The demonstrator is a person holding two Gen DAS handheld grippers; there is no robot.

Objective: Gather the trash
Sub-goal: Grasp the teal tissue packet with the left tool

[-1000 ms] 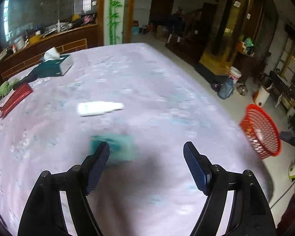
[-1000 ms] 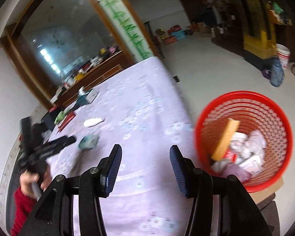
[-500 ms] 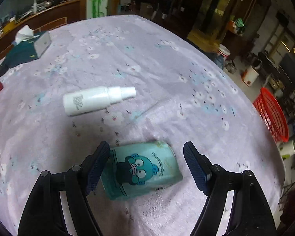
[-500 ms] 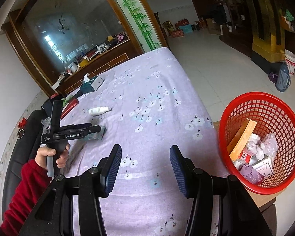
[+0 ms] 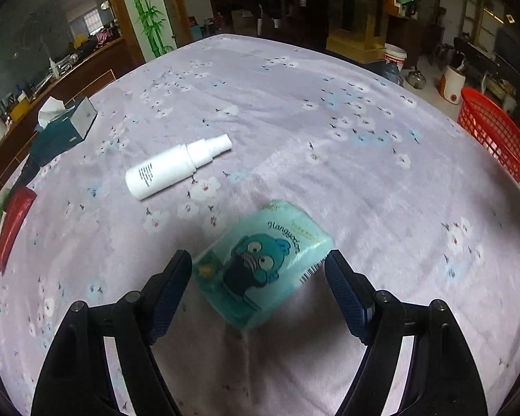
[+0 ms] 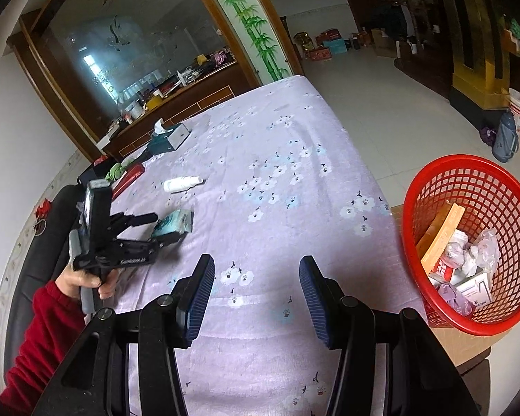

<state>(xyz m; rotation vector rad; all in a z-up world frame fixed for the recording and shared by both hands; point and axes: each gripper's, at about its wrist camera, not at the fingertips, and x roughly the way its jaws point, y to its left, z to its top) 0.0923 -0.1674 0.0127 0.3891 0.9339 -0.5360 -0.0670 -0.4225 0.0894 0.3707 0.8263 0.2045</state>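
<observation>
Lilac floral tablecloth (image 5: 329, 173), tiled room, red basket (image 6: 495, 187) (part-filled), both fingers spread, left gripper (image 5: 258, 270) straddling tissue pack (image 5: 260, 263).

Tissue box (image 5: 64, 123) far left on floral tablecloth (image 5: 294, 121); sideboard (image 6: 176, 104) behind.

Table (image 5: 381, 180): tissue pack (image 5: 260, 263) lay on its near part, between the spread fingers of the left gripper (image 5: 258, 277) — apart from both. Spray bottle (image 5: 176, 166) lay on its side beyond the pack, to the left. Tissue box (image 5: 64, 121) stood farther back at the left edge; a flat packet (image 5: 12, 218) lay nearer along that edge. Basket (image 6: 468, 242) stood off the table's right side, on a box (image 6: 464, 343) — trash (image 6: 464, 267) inside. Right gripper (image 6: 256, 298) hung over the near table edge, left of the basket.
</observation>
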